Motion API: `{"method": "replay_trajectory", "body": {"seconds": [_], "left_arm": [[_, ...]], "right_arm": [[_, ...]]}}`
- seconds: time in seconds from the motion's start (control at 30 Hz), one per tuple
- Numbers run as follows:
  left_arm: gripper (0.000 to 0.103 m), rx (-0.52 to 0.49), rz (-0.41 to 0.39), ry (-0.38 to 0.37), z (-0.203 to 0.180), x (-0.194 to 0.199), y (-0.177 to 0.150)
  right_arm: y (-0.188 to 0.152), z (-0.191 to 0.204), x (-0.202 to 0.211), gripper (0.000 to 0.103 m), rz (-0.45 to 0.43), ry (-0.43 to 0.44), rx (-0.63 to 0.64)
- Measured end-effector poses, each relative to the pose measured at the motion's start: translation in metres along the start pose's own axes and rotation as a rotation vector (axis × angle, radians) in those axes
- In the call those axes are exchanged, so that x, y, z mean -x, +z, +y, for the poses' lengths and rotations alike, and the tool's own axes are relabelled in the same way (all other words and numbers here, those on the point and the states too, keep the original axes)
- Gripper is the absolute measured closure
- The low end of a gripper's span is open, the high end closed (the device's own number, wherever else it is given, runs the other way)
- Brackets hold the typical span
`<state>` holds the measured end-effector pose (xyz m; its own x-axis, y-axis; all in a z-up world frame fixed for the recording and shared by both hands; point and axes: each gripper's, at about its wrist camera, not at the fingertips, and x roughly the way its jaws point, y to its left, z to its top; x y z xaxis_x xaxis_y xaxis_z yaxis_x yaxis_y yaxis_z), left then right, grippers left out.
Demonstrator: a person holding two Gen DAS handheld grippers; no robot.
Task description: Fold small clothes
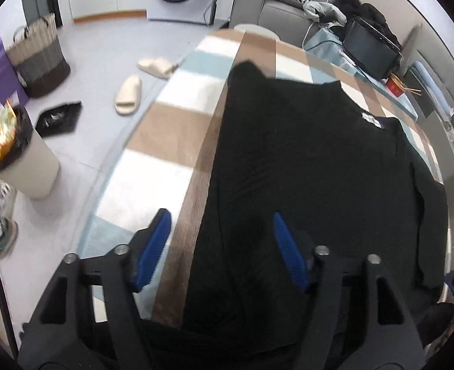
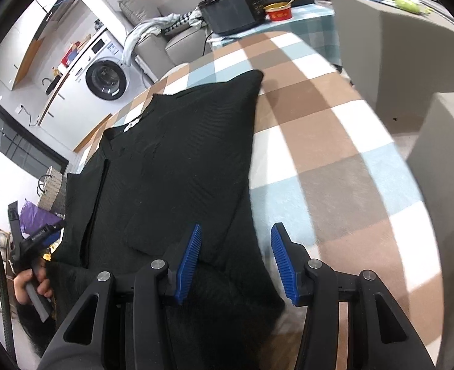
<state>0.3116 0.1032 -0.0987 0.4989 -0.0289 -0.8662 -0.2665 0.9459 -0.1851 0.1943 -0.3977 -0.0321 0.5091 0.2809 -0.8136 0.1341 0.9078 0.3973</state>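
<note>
Black garment [image 1: 304,166] lies flat on your checked blanket [image 1: 171,129], long axis running away from you, collar label at the far end.

Your left gripper [image 1: 222,246] straddles its near left edge, your right gripper [image 2: 236,259] its near right edge; both gape, clamping nothing. Bare blanket flanks each side.

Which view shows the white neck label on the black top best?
Left wrist: the label lies unobstructed on the black top, though unreadable. Right wrist shows only a small white sliver at the collar.
</note>
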Motion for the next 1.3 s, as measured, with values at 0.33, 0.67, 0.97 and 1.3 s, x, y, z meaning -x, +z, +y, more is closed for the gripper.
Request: {"method": "replay_trajectory", "body": {"seconds": [0.33,0.67,0.97,1.3], "left_arm": [[0.089,-0.064,0.007,-0.023,-0.011,-0.014,-0.001],[0.094,-0.051,0.024,-0.117,-0.03,-0.023,0.008],[0.094,-0.065,0.012,-0.116,-0.062,-0.042,0.032],[0.053,-0.019,-0.071,-0.117,-0.034,0.011,0.014]], "right_arm": [[0.016,0.035,-0.042,0.075,0.065,-0.156,0.219],[0.03,0.038,-0.054,0.092,0.009,-0.21,0.227],[0.061,0.032,-0.068,0.092,-0.003,-0.244,0.163],[0.036,0.019,-0.007,0.03,-0.041,-0.143,0.091]]}}
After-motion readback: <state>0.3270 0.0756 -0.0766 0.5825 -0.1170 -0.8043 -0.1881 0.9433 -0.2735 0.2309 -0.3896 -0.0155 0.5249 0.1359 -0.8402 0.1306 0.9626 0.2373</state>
